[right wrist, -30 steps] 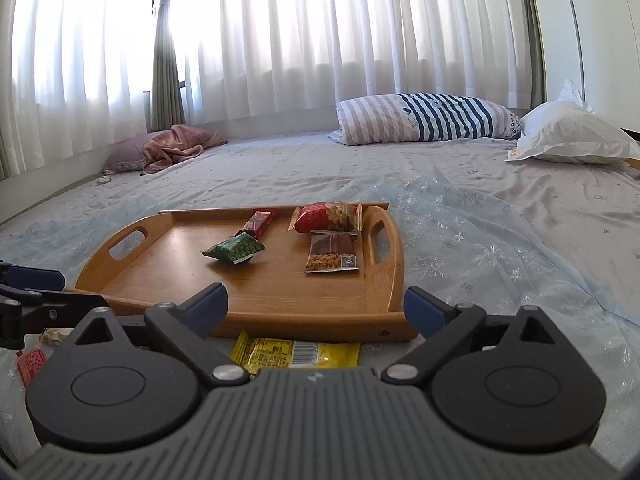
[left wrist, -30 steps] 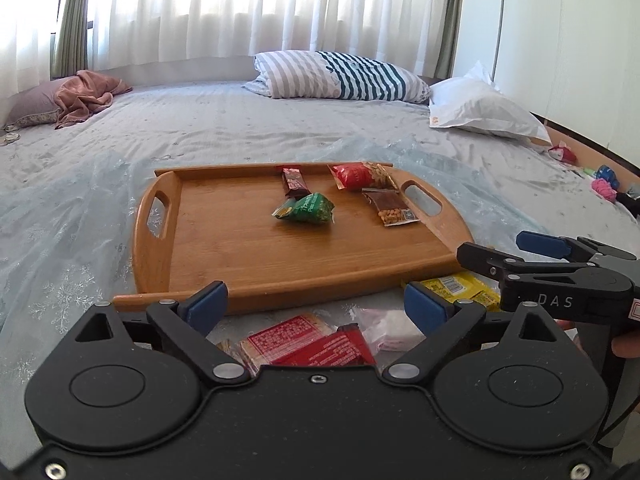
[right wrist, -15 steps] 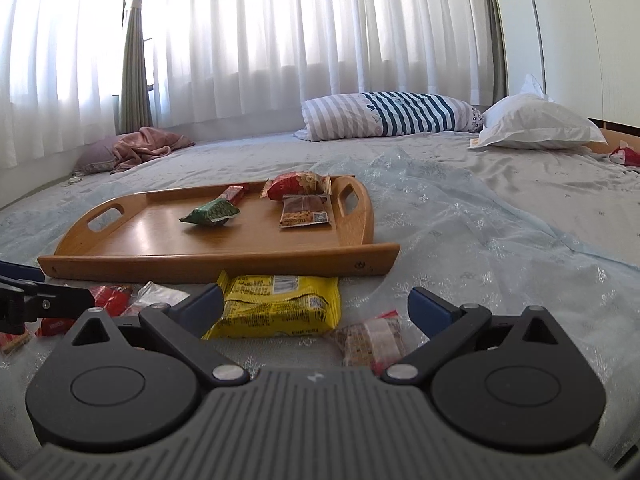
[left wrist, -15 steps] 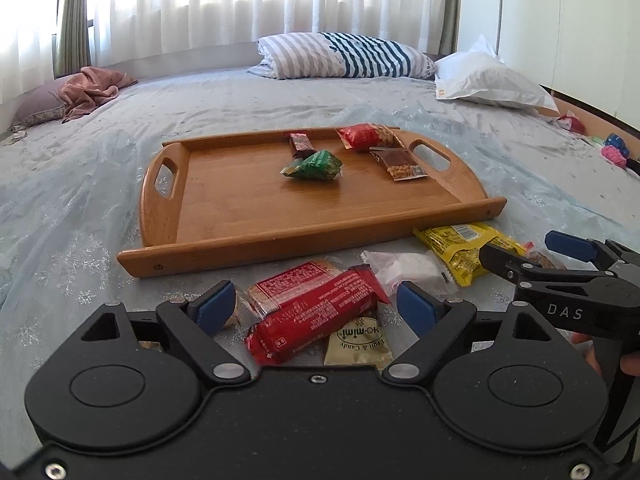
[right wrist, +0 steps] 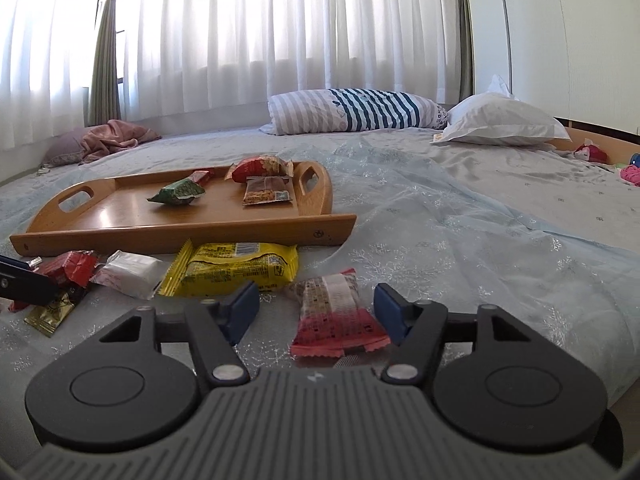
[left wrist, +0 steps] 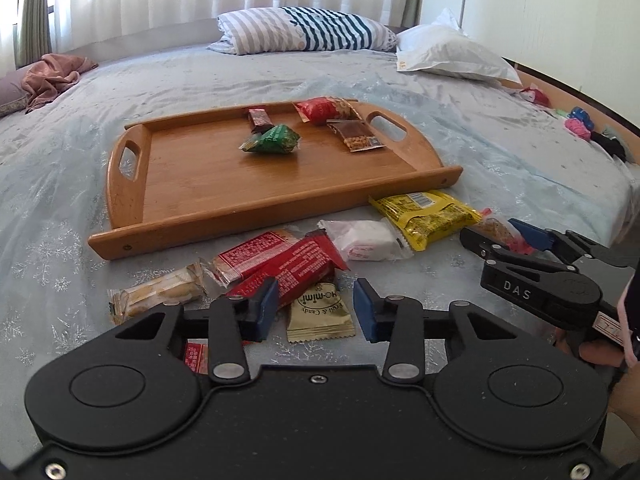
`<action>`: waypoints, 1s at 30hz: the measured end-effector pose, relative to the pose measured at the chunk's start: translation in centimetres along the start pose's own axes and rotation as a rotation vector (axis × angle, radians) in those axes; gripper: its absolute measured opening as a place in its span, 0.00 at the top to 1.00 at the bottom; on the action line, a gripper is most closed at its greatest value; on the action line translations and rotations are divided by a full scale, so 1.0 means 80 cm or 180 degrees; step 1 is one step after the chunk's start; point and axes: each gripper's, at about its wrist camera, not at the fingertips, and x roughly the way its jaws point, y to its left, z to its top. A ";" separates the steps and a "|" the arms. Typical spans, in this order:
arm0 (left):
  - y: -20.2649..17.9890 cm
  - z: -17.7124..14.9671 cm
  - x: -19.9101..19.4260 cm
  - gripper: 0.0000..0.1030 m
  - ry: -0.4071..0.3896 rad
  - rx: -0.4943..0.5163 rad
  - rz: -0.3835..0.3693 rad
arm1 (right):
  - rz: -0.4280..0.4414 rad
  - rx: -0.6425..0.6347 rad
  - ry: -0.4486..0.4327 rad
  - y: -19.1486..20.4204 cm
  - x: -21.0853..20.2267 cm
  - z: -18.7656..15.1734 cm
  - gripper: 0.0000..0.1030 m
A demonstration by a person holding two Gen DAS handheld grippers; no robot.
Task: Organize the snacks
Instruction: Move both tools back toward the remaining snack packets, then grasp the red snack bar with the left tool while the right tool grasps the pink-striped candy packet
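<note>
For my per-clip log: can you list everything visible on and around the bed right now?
wooden tray: one, brown, on the bed.
snacks on tray: four; green packet, red bag, small dark bar, brown nut bar.
snacks on the sheet, in front of tray: yellow packet, white packet, two red packets, pale biscuit packet, gold candy sachet, pink-and-white bar.
striped pillow: one, grey and teal, at the far side.
white pillow: one, far right.
pink cloth: one, far left.
curtains: white, behind the bed.
left gripper: closing around the gold sachet.
right gripper: closing around the pink-and-white bar.
</note>
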 end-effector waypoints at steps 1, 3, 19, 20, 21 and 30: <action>-0.001 0.000 -0.002 0.63 -0.0022 0.0028 -0.0008 | -0.0020 -0.0006 0.0000 0.000 0.000 0.000 0.39; 0.000 0.002 0.000 0.62 -0.0082 0.0079 0.0073 | -0.0058 -0.0023 -0.0003 -0.001 0.000 -0.001 0.45; 0.036 0.022 0.038 0.68 0.0193 -0.0253 0.0047 | -0.0055 -0.0086 0.0058 -0.002 0.000 0.001 0.58; 0.033 0.022 0.034 0.68 0.0207 -0.0224 0.0028 | -0.0054 -0.0085 0.0060 -0.002 0.000 0.001 0.58; 0.031 0.021 0.029 0.68 0.0210 -0.0199 -0.0011 | -0.0053 -0.0087 0.0059 -0.002 0.000 0.001 0.58; 0.023 0.024 0.004 0.67 0.0192 -0.0236 -0.0151 | -0.0081 -0.0194 0.0063 0.005 0.003 0.000 0.58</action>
